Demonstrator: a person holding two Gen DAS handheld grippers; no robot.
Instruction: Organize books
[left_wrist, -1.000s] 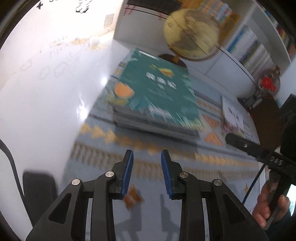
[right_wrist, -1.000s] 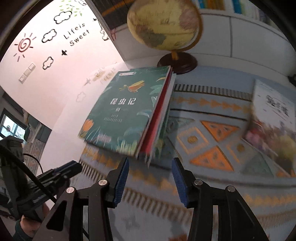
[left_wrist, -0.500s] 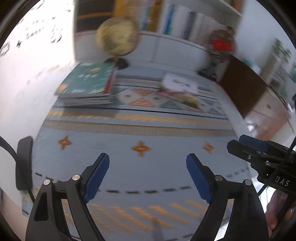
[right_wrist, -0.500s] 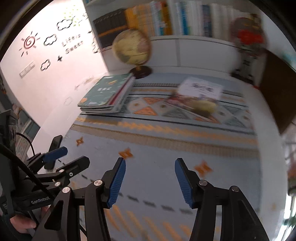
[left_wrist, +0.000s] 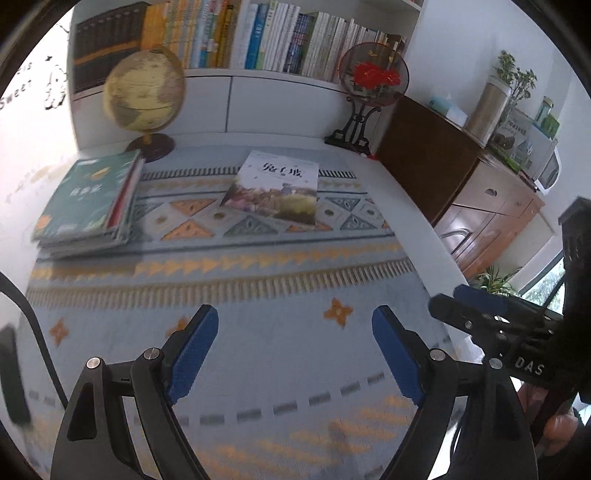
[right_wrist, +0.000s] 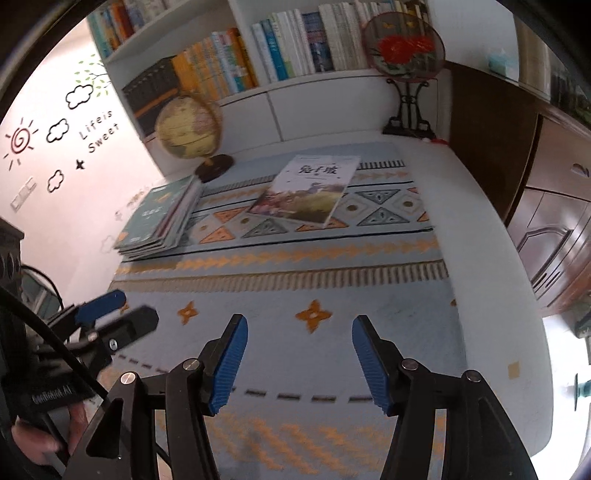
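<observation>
A white bookshelf (left_wrist: 236, 40) packed with upright books fills the far wall, above a white bench (right_wrist: 476, 206) that runs toward the viewer. Most of the bench is covered by a pale blue patterned cloth (left_wrist: 258, 266) with orange and grey triangle bands. To the right stands a dark brown cabinet (left_wrist: 424, 155).

On the far left of the cloth lies a stack of books (left_wrist: 88, 206), flat, its top cover green with white lettering; the spines face right. Just behind the stack, near the bookshelf, a yellowish globe (left_wrist: 144, 96) stands on a round dark wooden base. A single book (left_wrist: 275, 188) with a white top and a landscape picture lies flat on the cloth to the right of the stack, clearly apart from it and turned at a slight angle. At the far right of the bench a round fan ornament (right_wrist: 404, 44) with red flowers sits on a black stand.

The left hand-held gripper (left_wrist: 295, 354) hovers over the near part of the cloth with its blue-padded jaws spread wide and nothing between them. The right hand-held gripper (right_wrist: 299, 362) hangs beside it, jaws likewise wide apart and holding nothing. Both are well short of the books.
</observation>
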